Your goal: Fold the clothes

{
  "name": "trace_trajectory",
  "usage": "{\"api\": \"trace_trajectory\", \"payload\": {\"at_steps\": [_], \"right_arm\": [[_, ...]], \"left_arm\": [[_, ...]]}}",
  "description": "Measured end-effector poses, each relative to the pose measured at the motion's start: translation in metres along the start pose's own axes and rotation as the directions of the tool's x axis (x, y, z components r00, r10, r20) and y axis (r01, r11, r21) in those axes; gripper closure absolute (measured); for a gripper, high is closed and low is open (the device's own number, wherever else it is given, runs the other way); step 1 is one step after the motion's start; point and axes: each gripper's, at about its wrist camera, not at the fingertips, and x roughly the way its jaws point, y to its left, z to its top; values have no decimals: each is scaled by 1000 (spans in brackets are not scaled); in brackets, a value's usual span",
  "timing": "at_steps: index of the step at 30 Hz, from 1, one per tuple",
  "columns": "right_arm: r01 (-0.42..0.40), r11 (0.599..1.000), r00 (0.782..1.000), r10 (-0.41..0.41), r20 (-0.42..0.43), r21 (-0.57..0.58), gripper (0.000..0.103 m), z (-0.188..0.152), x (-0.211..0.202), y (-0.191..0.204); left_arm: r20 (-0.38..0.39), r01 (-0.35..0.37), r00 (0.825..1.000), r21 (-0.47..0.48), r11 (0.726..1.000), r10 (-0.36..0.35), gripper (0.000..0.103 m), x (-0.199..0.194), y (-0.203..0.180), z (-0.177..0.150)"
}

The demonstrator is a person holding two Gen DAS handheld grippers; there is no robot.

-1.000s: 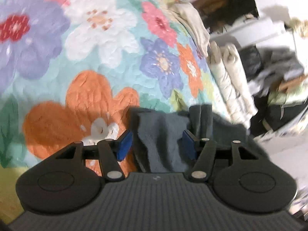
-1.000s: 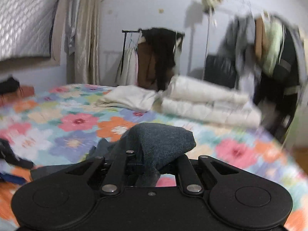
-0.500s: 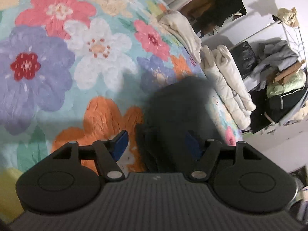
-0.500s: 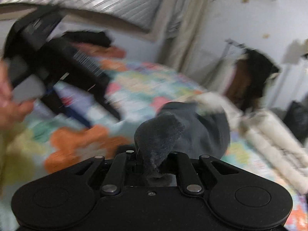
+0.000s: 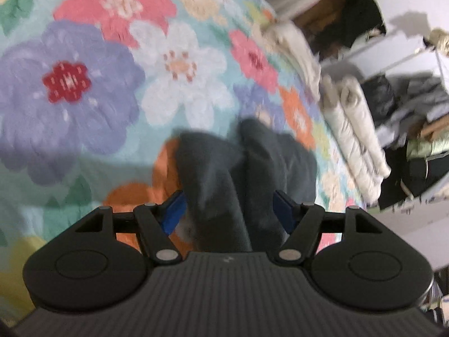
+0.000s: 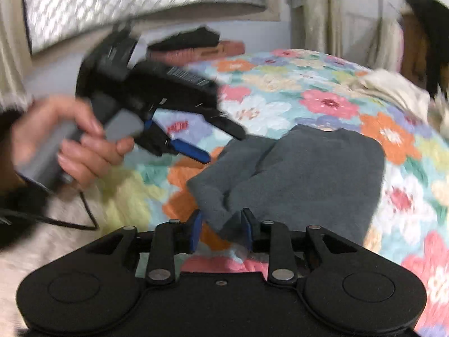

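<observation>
My right gripper [image 6: 221, 229], jaws parted and gripping nothing, straddles the near corner of the grey garment [image 6: 306, 179] — its length runs away from me — while my left gripper [image 6: 196, 140], apparently open too, hovers beyond its left edge.

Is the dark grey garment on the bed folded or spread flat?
Folded. In the right wrist view the dark grey garment lies on the floral bedspread as a compact block with overlapping layers.

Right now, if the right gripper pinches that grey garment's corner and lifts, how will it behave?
Probably floppy: the grey garment lies in soft folds on the quilt, so it should drape and trail from the right gripper. Likely light, since it looks thin. Its fuzzy surface suggests the pads will hold.
</observation>
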Motion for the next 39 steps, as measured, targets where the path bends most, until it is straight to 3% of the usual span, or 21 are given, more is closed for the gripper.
{"api": "trace_trajectory", "payload": {"at_steps": [2, 4, 7, 9, 13, 14, 16, 18, 19, 20, 22, 27, 28, 30, 34, 37, 39], "right_arm": [[23, 995, 998, -28, 47, 101, 59, -2, -14, -21], [59, 972, 994, -78, 72, 227, 58, -8, -20, -44], [70, 905, 991, -111, 74, 419, 57, -22, -19, -79], [90, 871, 991, -128, 47, 483, 55, -32, -15, -93], [119, 824, 989, -149, 10, 554, 50, -46, -7, -108], [112, 812, 989, -145, 12, 573, 50, -48, -7, -112], [99, 794, 990, -137, 17, 600, 48, -49, -5, -117], [98, 790, 991, -135, 16, 606, 47, -50, -2, -119], [99, 794, 991, -136, 15, 600, 47, -50, 1, -119], [101, 798, 991, -136, 15, 595, 47, -50, 3, -119], [99, 811, 991, -133, 17, 576, 47, -47, 5, -117], [92, 848, 992, -122, 24, 522, 47, -44, 8, -111], [90, 860, 993, -118, 24, 502, 56, -44, 8, -109], [137, 910, 989, -151, 4, 391, 85, -41, 10, -96], [240, 947, 971, -236, -43, 213, 84, -34, 15, -70], [280, 936, 960, -272, -66, 213, 79, -32, 15, -66], [279, 928, 960, -279, -35, 248, 78, -26, 7, -66]], "left_arm": [[33, 35, 999, -4, 999, -35, 35, -6, 0, 2], [19, 72, 997, 3, 997, -72, 35, -5, -3, 1], [-36, 112, 993, 25, 993, -111, 35, 5, -14, -6], [-94, 142, 986, 27, 990, -139, 35, 14, -21, -13], [-193, 306, 933, -19, 952, -304, 28, 27, -35, -29], [-202, 295, 936, -1, 956, -289, 27, 28, -39, -33], [-198, 198, 964, 99, 975, -176, 27, 30, -50, -40], [-174, 115, 981, 198, 973, -81, 33, 31, -58, -46], [-158, 99, 985, 220, 970, -65, 48, 31, -60, -49], [-147, 91, 987, 238, 967, -57, 76, 31, -61, -51], [-171, 56, 985, 272, 961, -9, 100, 36, -60, -53], [-178, 7, 983, 291, 957, 47, 101, 35, -58, -64], [-170, -3, 984, 300, 954, 57, 101, 33, -58, -65], [-172, -28, 981, 315, 949, 86, 101, 35, -58, -66], [-198, -60, 972, 312, 948, 126, 100, 37, -53, -68], [-207, -55, 971, 292, 955, 119, 99, 36, -48, -68], [-190, -26, 978, 278, 960, 82, 99, 29, -48, -62]]}}
